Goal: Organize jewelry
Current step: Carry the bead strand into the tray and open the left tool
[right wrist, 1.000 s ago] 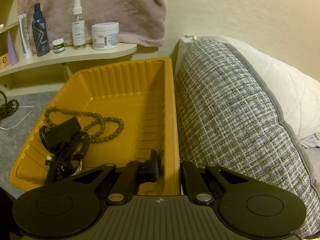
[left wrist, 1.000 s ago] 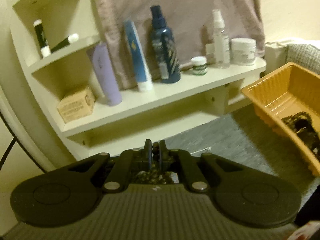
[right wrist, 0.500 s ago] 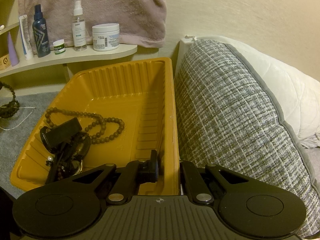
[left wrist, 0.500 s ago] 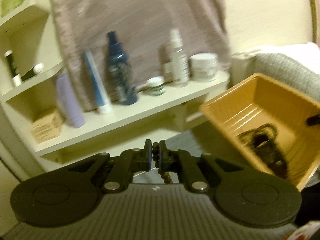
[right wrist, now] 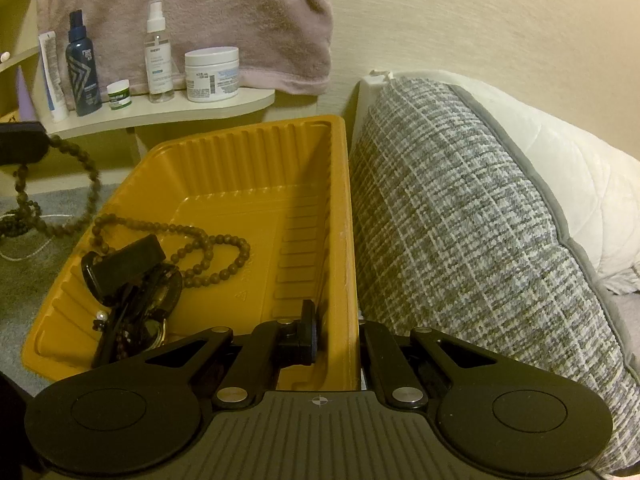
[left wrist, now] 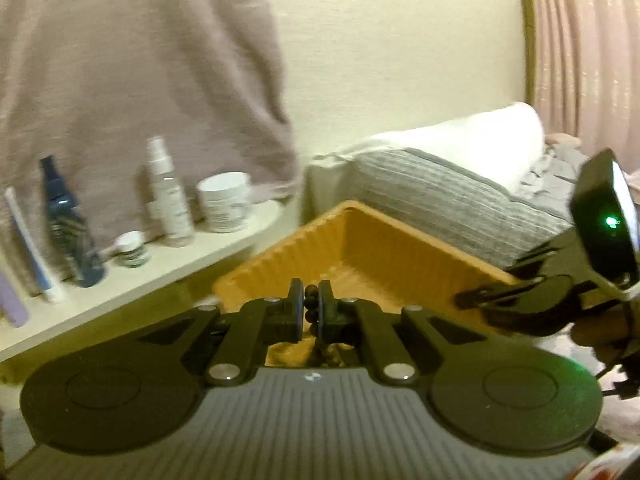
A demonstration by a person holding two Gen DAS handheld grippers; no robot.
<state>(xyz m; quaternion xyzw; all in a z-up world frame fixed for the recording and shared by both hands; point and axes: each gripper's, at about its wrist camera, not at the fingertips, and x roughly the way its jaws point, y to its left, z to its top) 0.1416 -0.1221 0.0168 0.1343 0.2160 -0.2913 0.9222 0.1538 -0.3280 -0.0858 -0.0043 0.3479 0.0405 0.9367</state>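
Note:
My left gripper (left wrist: 310, 308) is shut on a dark bead necklace (left wrist: 311, 314), which hangs below the pads. It hovers at the near edge of the orange tray (left wrist: 280, 256). In the right wrist view the same necklace (right wrist: 86, 168) dangles in a loop left of the tray (right wrist: 240, 128), under a left gripper finger (right wrist: 24, 142). My right gripper (right wrist: 336, 332) is shut on the tray's right wall, one finger inside, the other hidden behind it. A brown bead strand (right wrist: 208, 256) and a heap of black pieces (right wrist: 128, 268) lie in the tray.
A cream shelf (right wrist: 168, 114) behind the tray carries bottles, a tube and a white jar (right wrist: 212, 74), with a pink towel (right wrist: 200, 8) hanging above. A grey woven cushion (right wrist: 460, 220) and a white pillow (right wrist: 560, 168) press against the tray's right side. More beads (right wrist: 16, 228) rest on the grey cloth at the left.
My left gripper has swung right and slightly up with the bead necklace, from facing the shelf to the tray's edge. The right gripper and the tray have stayed still.

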